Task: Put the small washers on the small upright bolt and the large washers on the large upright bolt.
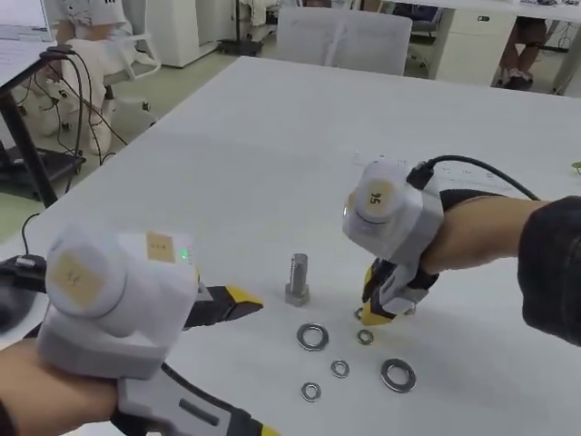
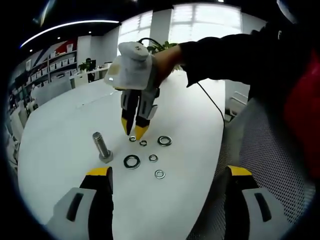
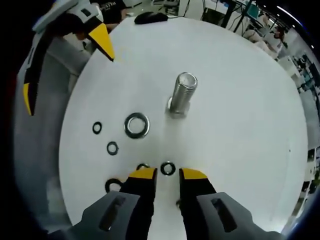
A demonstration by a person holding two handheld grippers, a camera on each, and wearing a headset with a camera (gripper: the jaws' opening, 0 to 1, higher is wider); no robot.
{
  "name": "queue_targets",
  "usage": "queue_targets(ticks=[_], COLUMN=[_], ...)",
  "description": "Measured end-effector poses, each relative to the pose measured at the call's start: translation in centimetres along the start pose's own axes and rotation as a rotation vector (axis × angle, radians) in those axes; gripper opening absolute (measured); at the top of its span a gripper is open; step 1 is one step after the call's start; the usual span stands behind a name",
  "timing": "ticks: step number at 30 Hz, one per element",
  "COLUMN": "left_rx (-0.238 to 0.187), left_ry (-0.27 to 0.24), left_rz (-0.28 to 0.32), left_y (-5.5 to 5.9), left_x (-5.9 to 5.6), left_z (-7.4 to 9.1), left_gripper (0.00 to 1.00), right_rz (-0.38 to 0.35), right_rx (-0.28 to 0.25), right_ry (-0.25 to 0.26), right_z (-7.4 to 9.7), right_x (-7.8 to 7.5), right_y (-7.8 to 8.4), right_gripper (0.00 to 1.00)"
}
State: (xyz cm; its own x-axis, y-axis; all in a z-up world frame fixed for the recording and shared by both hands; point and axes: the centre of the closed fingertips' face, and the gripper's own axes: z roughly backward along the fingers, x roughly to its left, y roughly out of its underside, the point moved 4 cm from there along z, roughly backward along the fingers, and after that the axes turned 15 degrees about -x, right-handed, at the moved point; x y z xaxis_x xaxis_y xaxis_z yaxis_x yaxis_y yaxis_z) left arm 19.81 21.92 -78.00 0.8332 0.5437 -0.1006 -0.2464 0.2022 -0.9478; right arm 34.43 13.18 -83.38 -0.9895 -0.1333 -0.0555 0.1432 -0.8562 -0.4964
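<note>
One steel bolt (image 1: 298, 280) stands upright on the white table (image 1: 272, 163). In front of it lie two large washers (image 1: 312, 337) (image 1: 398, 374) and several small washers (image 1: 339, 368). My right gripper (image 1: 377, 315) points down at the table right of the bolt, its jaws a narrow gap apart. A small washer (image 3: 168, 168) lies just ahead of the right gripper (image 3: 167, 175), between the tips, and another (image 3: 142, 166) peeks from behind one jaw. My left gripper (image 2: 167, 171) is wide open and holds nothing, hovering low at the near left (image 1: 256, 363).
The table edge (image 1: 118, 163) runs along the left, with chairs, cables and a stand beyond it. A grey chair back (image 1: 343, 38) stands at the far end. A black cable (image 1: 477, 171) trails from the right gripper over the sleeve.
</note>
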Motion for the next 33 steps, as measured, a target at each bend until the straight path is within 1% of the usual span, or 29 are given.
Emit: queue_targets(ticks=[6,11,19,33], left_rx=[-0.004,-0.008,-0.01,0.01], left_ry=[-0.004,-0.006,-0.006,-0.005], left_rz=[0.002,0.003,0.004,-0.001], left_y=[-0.04,-0.08,-0.11,0.04], left_x=[0.08,0.17,0.17,0.06], left_z=[0.07,0.1,0.09,0.01], left_gripper=[0.93,0.93,0.93,0.93], right_rz=[-0.001,-0.022,-0.03,-0.017], right_rx=[0.008,0.005,0.008,0.013], right_ry=[-0.013,-0.028,-0.026,-0.017], right_z=[-0.4,-0.43,-0.42,-0.29], right_x=[0.03,0.18,0.18,0.32], right_y=[0.06,0.06,0.05,0.09], right_gripper=[0.2,0.18,0.16,0.14])
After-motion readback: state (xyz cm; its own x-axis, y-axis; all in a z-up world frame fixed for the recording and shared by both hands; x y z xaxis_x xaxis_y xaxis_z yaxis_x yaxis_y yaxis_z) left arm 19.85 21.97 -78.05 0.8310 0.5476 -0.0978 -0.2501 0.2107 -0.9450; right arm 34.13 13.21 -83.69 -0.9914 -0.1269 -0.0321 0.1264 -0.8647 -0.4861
